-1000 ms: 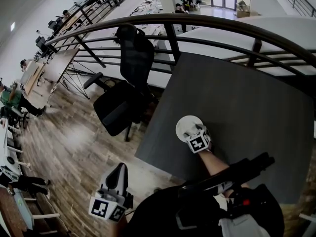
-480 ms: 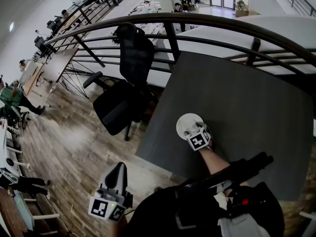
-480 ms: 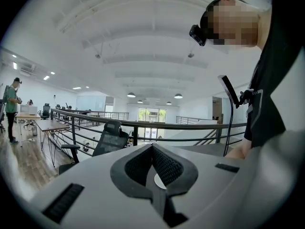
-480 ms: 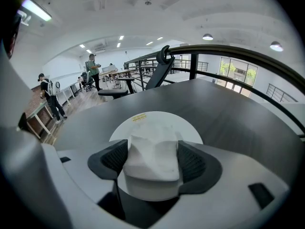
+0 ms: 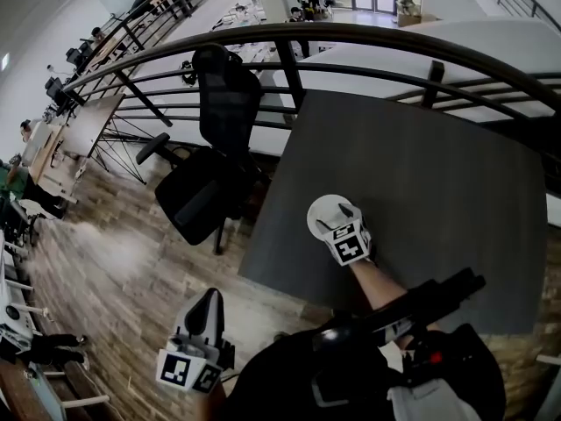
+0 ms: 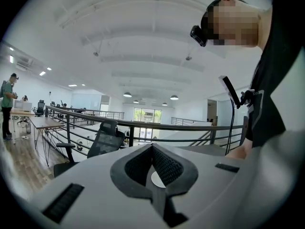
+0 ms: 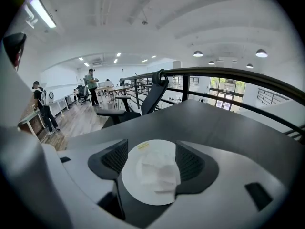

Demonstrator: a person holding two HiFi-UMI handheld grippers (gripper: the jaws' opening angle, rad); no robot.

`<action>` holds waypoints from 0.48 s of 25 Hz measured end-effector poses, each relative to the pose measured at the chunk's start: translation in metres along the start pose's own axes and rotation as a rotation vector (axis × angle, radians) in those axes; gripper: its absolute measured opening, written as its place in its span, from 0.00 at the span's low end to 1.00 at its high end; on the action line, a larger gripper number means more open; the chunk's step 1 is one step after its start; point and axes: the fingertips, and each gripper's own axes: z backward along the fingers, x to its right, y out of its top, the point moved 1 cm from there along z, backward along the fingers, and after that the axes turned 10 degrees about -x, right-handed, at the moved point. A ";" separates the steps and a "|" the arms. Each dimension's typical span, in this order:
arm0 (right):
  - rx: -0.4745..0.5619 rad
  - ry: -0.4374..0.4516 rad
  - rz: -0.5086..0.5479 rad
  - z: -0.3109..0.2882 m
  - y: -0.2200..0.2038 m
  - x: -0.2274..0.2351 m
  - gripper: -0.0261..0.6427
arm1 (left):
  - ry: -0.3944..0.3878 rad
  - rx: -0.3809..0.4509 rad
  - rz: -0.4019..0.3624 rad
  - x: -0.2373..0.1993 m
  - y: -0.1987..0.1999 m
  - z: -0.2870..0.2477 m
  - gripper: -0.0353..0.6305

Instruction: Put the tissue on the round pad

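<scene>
The tissue point(image 7: 157, 173) already lies on the round pad point(image 7: 129, 178) on the desk point(image 5: 421, 174). Your right gripper point(image 7: 151, 152) is spread wide and holds nothing. Your left gripper point(image 6: 152, 149) is closed and empty, off the desk. You only need to pull back. Since 1 second ago, the right gripper stays by the pad.

You are working in an open-plan office. Take the curved black railing point(image 5: 351, 38) as your reference. Just inside it stands a dark grey table point(image 5: 438, 182), with a black mesh office chair point(image 5: 215, 139) beside it on wood-plank flooring point(image 5: 114, 261). Beyond the railing run long desks point(image 5: 74, 128) with more chairs and a standing person point(image 7: 90, 84). Strip lights point(image 7: 42, 12) line the white ceiling.
</scene>
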 end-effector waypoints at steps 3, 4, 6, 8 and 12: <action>0.044 0.012 -0.027 0.016 0.015 -0.010 0.51 | -0.032 -0.004 -0.004 -0.008 -0.006 0.000 0.06; 0.060 0.014 -0.035 0.021 0.020 -0.014 0.51 | -0.042 0.001 -0.007 -0.011 -0.007 0.001 0.06; 0.101 0.014 -0.049 0.030 0.031 -0.022 0.51 | -0.061 0.018 -0.016 -0.018 -0.006 0.001 0.06; 0.149 0.005 -0.054 0.039 0.040 -0.029 0.38 | -0.079 0.039 -0.018 -0.025 -0.007 0.003 0.06; 0.247 -0.013 -0.075 0.062 0.053 -0.034 0.29 | -0.112 0.061 -0.024 -0.031 -0.009 0.005 0.06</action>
